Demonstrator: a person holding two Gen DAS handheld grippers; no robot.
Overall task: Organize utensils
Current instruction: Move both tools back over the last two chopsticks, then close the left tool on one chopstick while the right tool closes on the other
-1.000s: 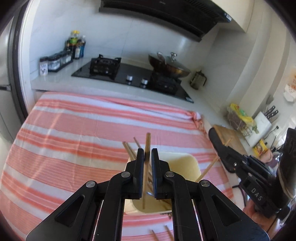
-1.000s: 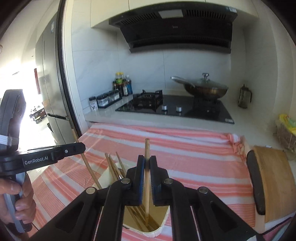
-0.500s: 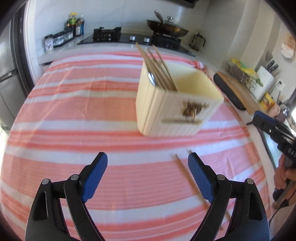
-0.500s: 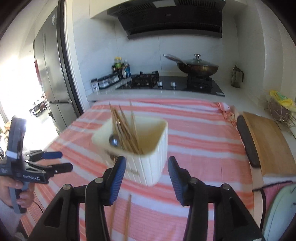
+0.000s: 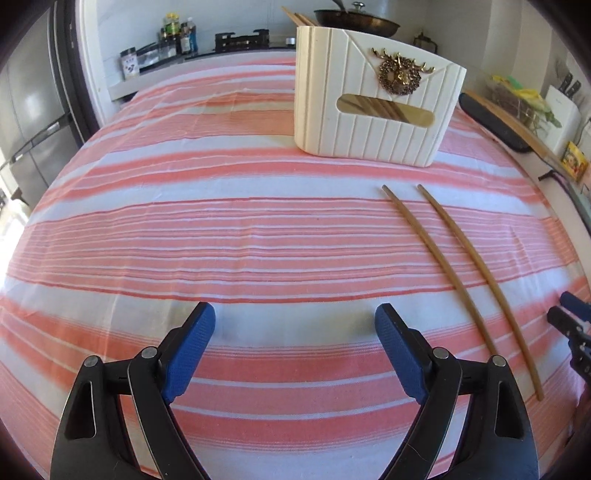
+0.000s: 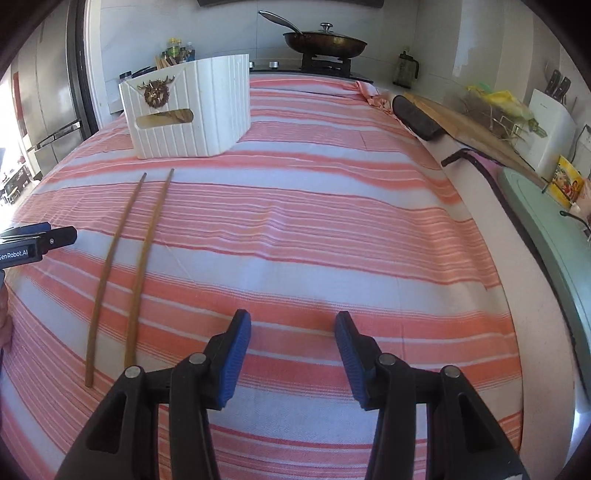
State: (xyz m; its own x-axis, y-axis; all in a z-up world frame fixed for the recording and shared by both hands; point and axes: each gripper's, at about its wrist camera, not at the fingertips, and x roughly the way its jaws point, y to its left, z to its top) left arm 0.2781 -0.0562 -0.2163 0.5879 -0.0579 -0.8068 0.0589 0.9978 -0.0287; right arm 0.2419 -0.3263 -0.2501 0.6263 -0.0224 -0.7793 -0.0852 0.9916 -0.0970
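A cream ribbed utensil holder (image 5: 369, 122) with a gold deer badge stands on the striped cloth, and several chopsticks (image 5: 295, 16) poke out of its top. Two loose wooden chopsticks (image 5: 439, 258) lie side by side on the cloth in front of it. My left gripper (image 5: 294, 308) hovers low over the cloth, left of the pair, open and holding nothing. The right wrist view shows the holder (image 6: 192, 118) at far left and the loose chopsticks (image 6: 144, 258) left of my right gripper (image 6: 292, 315). That gripper is open too, with bare cloth between its blue pads.
The pink-and-white striped cloth (image 6: 332, 206) covers the whole worktop. Behind it are a gas hob with a lidded wok (image 6: 325, 42) and spice jars (image 5: 159, 55). A wooden cutting board (image 6: 465, 125), a knife block (image 6: 550, 125) and a fridge (image 5: 29, 122) line the sides.
Both grippers were shut on chopsticks over the holder. They let go, opened and drew back and down, so the holder now stands farther off and two loose chopsticks are in view.
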